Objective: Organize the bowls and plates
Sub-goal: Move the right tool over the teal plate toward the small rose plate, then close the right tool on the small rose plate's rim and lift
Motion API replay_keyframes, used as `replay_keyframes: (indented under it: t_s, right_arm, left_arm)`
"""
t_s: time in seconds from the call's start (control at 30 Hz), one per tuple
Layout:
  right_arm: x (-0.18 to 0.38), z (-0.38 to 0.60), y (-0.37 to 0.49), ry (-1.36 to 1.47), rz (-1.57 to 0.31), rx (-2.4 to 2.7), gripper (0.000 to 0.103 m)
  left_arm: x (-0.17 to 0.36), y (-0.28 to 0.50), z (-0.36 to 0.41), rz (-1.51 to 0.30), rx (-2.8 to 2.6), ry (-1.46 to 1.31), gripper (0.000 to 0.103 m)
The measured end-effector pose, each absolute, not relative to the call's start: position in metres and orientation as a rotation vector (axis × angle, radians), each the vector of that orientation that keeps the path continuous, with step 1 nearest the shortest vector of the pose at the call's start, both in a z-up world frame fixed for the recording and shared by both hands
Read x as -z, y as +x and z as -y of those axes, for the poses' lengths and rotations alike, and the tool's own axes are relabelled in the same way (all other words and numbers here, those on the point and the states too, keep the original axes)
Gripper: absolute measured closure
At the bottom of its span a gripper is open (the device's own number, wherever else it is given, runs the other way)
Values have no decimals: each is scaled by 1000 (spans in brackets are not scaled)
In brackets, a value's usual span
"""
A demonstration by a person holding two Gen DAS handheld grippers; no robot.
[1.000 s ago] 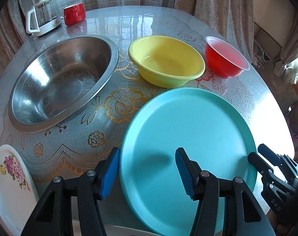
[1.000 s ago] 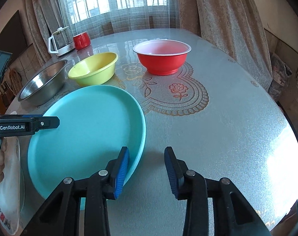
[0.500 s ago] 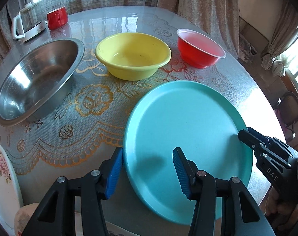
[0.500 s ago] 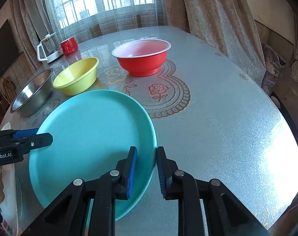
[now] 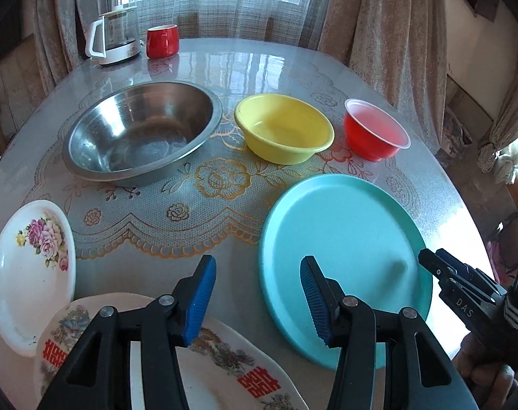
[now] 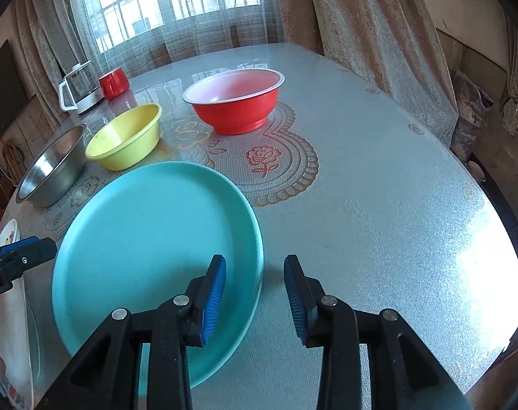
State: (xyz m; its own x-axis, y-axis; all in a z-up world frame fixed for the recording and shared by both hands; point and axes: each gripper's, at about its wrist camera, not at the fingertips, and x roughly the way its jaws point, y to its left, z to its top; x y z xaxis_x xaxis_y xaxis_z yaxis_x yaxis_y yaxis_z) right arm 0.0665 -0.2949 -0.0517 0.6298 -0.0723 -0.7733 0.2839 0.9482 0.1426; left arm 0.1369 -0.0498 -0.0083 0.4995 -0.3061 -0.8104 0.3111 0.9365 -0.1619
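We read this as the release step: the right gripper (image 6: 254, 294) has just been opening its jaws, now parted astride the rim of the teal plate (image 6: 149, 239), which lies flat on the surface (image 6: 378, 188). Left gripper (image 5: 257, 302), half open and empty, angles down beside it. Next: stack the plates, nest the bowls.

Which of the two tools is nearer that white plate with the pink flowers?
Left. The left tool hovers just right of the flowered plate; the right tool straddles the turquoise plate's far rim.
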Motion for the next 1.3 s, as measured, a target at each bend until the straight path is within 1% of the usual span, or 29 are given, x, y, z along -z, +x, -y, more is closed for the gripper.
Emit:
replay_keyframes:
  t_s: [0.07,0.23,0.4,0.43,0.7,0.83,1.1,1.2,1.23,1.27,1.3]
  right_arm:
    - [42,293,63,250,-833,219,63]
    - [17,274,64,257,-787,113,52]
    - [2,228,82,361,-820,-176,48]
    - [-1,214,88,369,-829,-226,47]
    - [-2,96,150,401,-983,-501,47]
    - [-3,53,171,381,-1002,-549,47]
    - [16,10,215,340,-1100,-564,48]
    - [24,-2,227,322,-1121,-568,51]
    - [28,-5,230,320,-1130,-565,54]
    - [31,-8,233,314,-1140,-562,56]
    - [35,-10,235,303,-1152,-556,59]
  left_arm:
    - [-1,130,36,-940,339,-9,51]
    - [-13,113,-14,-877,288,-81,50]
    - [-18,99,-67,-815,206,-144,41]
    - [-17,98,-78,-809,177,-158,40]
    - [-5,96,-168,-816,-33,-282,41]
    - [5,92,-209,-818,-101,-352,41]
    - [28,90,-250,-847,-90,-446,41]
    - [35,94,-251,-872,-52,-471,42]
    - [37,96,-249,-871,-46,-468,43]
    - [38,98,-248,-874,-45,-464,46]
    - [40,100,-246,-881,-41,-461,53]
